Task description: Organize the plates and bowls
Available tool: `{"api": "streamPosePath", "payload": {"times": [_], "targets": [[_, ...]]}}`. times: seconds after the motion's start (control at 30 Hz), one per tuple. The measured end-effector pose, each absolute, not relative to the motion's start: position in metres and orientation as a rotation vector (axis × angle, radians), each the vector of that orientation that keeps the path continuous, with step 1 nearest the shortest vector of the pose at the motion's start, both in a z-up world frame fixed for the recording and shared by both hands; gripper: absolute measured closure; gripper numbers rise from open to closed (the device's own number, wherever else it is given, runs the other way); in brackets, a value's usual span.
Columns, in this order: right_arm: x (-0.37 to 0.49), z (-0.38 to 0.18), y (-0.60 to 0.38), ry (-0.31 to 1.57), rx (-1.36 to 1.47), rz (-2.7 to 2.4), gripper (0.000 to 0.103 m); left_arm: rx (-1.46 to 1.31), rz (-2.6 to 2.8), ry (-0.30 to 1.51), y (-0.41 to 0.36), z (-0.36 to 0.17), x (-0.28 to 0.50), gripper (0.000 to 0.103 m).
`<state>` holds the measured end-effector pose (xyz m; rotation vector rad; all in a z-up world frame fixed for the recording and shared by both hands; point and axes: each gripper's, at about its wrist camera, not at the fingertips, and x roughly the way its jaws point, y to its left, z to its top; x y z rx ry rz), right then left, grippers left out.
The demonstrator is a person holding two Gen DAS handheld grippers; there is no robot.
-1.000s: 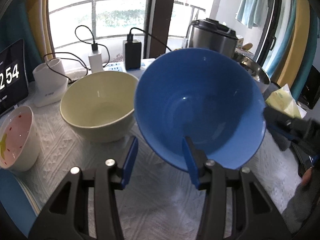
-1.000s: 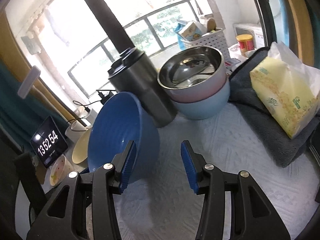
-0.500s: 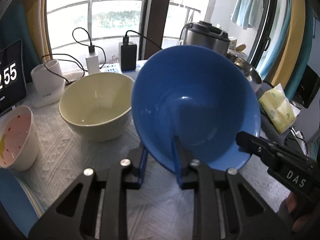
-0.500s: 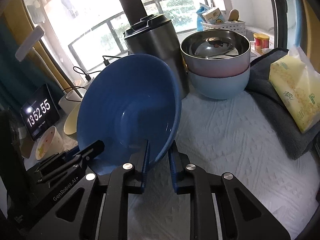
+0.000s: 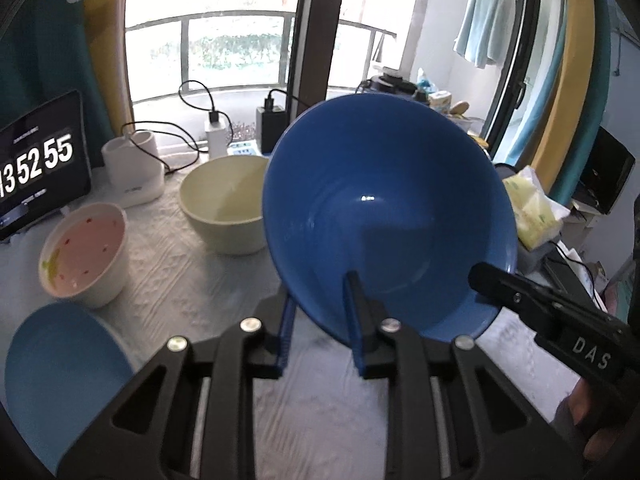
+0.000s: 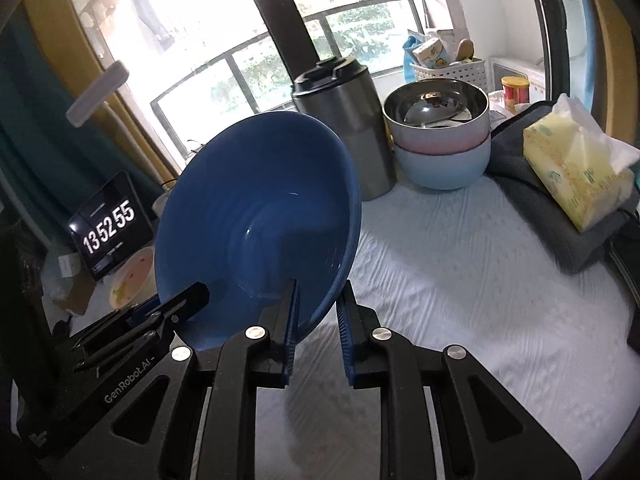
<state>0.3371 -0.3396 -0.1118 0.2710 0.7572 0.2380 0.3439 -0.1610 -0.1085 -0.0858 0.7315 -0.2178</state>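
Observation:
A large dark blue bowl (image 5: 384, 208) is held tilted above the white cloth, its opening facing the cameras; it also shows in the right wrist view (image 6: 256, 220). My left gripper (image 5: 320, 312) is shut on its lower left rim. My right gripper (image 6: 316, 312) is shut on its lower right rim, and shows as a black body in the left wrist view (image 5: 540, 304). A cream bowl (image 5: 224, 204) stands behind on the left. A stack of a steel, a pink and a light blue bowl (image 6: 440, 140) stands at the back right.
A small white bowl with pink inside (image 5: 84, 252) and a light blue dish (image 5: 64, 372) sit at the left. A clock display (image 5: 36, 164), chargers and cables line the back. A steel canister (image 6: 348, 128), a grey towel and a tissue pack (image 6: 576, 172) stand to the right.
Both grippers closed on the blue bowl's rim from either side and lifted it; the cloth and other bowls now sit lower and farther away.

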Motion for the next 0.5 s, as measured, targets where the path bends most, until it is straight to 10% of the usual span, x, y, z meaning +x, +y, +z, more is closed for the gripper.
{"api": "streamPosePath", "payload": {"times": [0.5], "targets": [[0.263,-0.099,-0.315,0.737,0.265,0.236,0.083,-0.105,-0.238,0.701,-0.129,-0.099,0.271,0.079]]}}
